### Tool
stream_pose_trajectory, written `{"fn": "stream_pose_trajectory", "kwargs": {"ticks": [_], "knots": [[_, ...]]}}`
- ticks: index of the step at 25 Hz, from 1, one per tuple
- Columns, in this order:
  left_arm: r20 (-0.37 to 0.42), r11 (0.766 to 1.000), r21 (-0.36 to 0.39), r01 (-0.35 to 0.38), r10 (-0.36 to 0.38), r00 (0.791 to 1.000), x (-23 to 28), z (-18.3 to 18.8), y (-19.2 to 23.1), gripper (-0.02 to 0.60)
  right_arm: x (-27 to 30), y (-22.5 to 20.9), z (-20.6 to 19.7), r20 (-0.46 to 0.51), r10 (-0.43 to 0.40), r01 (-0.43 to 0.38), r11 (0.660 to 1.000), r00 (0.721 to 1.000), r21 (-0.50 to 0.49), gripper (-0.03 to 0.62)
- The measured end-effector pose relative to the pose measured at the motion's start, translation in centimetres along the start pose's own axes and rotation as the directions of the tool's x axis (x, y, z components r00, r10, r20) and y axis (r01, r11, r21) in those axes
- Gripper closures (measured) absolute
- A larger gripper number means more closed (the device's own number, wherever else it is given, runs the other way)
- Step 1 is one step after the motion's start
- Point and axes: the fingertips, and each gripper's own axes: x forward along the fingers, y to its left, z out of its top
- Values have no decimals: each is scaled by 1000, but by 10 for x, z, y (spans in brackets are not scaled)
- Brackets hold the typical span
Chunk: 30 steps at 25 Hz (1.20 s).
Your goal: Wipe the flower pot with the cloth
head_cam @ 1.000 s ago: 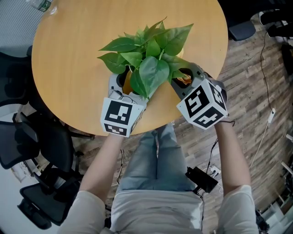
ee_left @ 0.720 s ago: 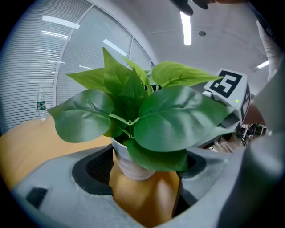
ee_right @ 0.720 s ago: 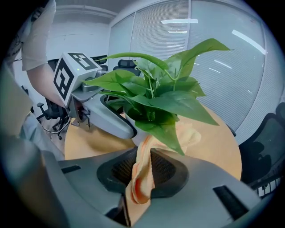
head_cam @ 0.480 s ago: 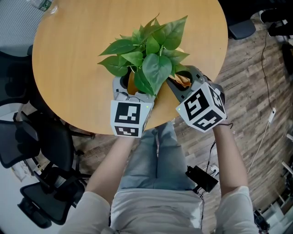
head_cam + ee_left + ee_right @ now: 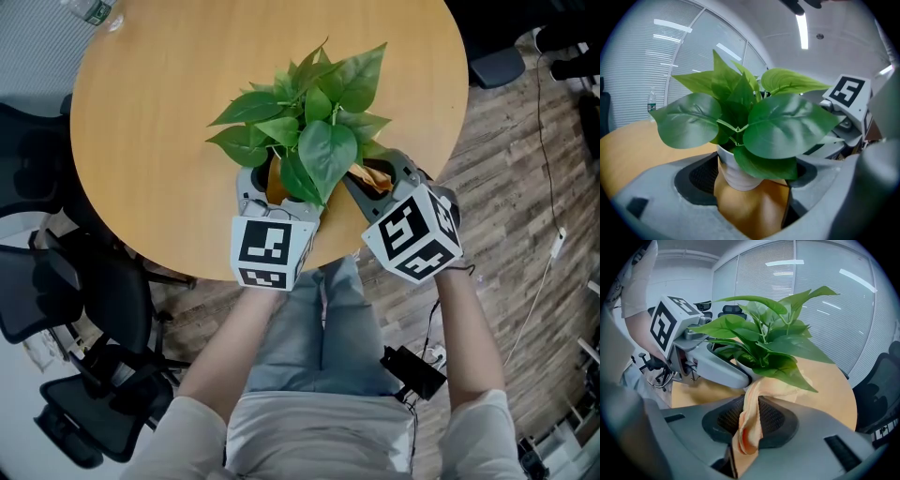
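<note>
Round wooden table (image 5: 141,112), plank floor (image 5: 506,187)

- I take this for an office: glass walls (image 5: 825,296) with blinds (image 5: 628,70) stand behind my round table (image 5: 141,141).
- Black swivel chairs (image 5: 42,300) crowd the lower left of the head view.
- A strip light (image 5: 802,26) runs along the ceiling, top right of the left gripper view.

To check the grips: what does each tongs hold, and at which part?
Left tongs clasp the white flower pot by its sides; right tongs pinch the orange cloth by a bunched end.
</note>
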Motion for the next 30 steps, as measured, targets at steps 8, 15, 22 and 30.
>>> {"fn": "stream_pose_trajectory", "kwargs": {"ticks": [8,15,22,30], "knots": [[-59,949,135,284,-278,959,-18,-16,4,166,-4,-5,-12,12,-9,8,999,1000,52,517],[-128,865,215,453,-435,891,-27,-29,35,166,-2,-6,-12,17,-1,0,998,1000,63,517],[-49,795,218,566,-570,820,-17,-2,39,147,-2,-9,-12,18,6,-8,996,1000,84,517],[-59,660,245,711,-721,690,-2,16,15,127,-2,-10,-14,22,15,-17,993,1000,117,517]]}}
